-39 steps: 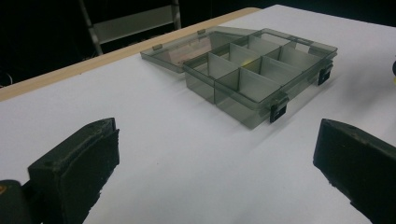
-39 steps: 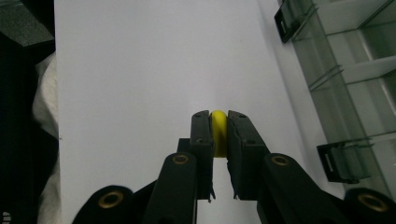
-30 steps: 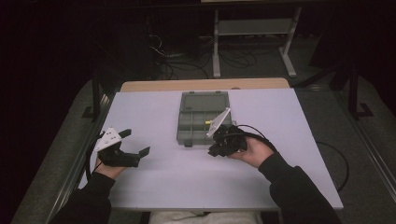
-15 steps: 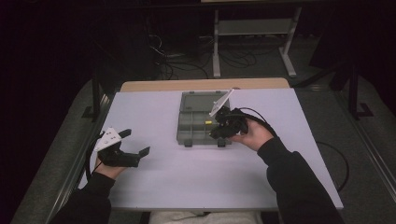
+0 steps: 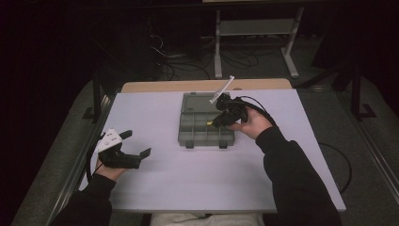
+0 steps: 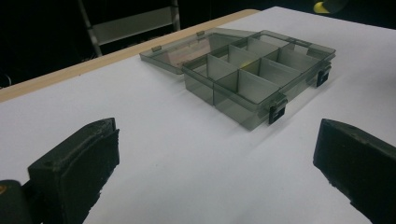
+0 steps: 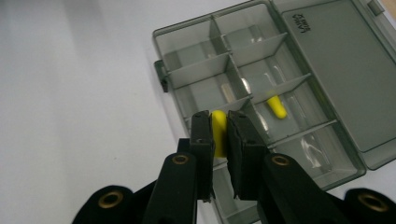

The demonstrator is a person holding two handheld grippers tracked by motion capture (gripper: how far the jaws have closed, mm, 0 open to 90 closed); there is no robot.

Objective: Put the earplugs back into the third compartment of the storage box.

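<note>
1. Yellow earplug (image 7: 219,132) is sitting pinched between the tips of the right gripper (image 7: 219,133), hanging above the open organizer box (image 5: 206,123).
2. Over at the left edge of the white table (image 5: 155,188), the left gripper (image 5: 136,144) is resting low in the person's left hand (image 5: 109,170), jaws standing wide apart with nothing between them.
3. Plenty of bare tabletop is lying between that gripper and the box; the left gripper view is looking across open white surface straight at the box's near corner and its black latches (image 6: 277,113).
4. Moving to the middle: the box is sitting toward the far side of the table, its lid (image 7: 336,70) folded flat, close to the tan far edge (image 5: 188,86).
5. A second yellow earplug (image 7: 276,107) is lying in one of the middle compartments, well clear of the dividers.
6. On the right, the right hand (image 5: 251,125) is holding its gripper over the box's right-hand side, jaws clamped on the earplug.
7. To the right of that hand, the table is running open to its edge.
</note>
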